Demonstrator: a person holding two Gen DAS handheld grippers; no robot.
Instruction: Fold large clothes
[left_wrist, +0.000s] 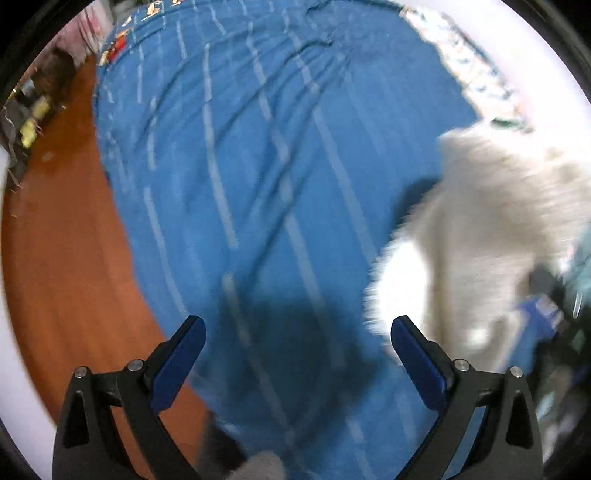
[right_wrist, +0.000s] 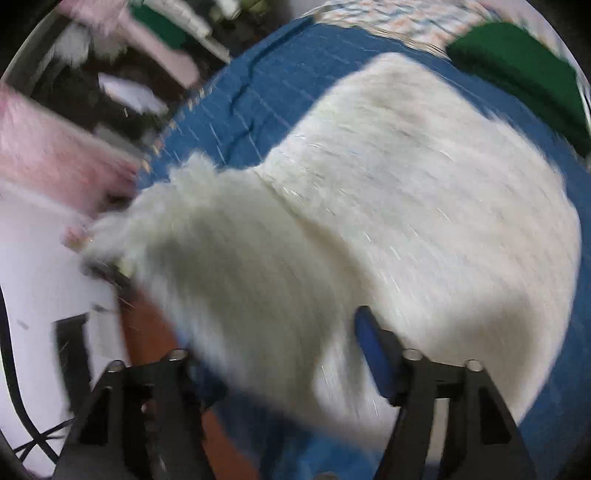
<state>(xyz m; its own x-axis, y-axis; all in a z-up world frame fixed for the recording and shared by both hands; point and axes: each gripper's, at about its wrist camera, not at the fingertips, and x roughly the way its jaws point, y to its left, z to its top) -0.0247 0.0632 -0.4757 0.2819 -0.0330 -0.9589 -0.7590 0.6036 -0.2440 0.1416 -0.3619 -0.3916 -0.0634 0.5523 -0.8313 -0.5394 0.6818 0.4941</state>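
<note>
A fluffy white garment (right_wrist: 388, 206) lies on a blue striped bedspread (left_wrist: 258, 166). In the left wrist view the garment (left_wrist: 480, 229) is at the right, blurred. My left gripper (left_wrist: 297, 332) is open and empty above the bedspread, left of the garment. My right gripper (right_wrist: 280, 343) is open, its jaws wide apart over the garment's near edge. Its right finger (right_wrist: 373, 343) shows; the left one is hidden behind white fluff. Both views are motion-blurred.
A green cloth (right_wrist: 517, 74) lies at the bed's far right. Pink fluffy clothes (right_wrist: 55, 155) hang at the left. Orange wooden floor (left_wrist: 62, 258) lies left of the bed. A patterned pillow edge (left_wrist: 469, 62) runs along the bed's far side.
</note>
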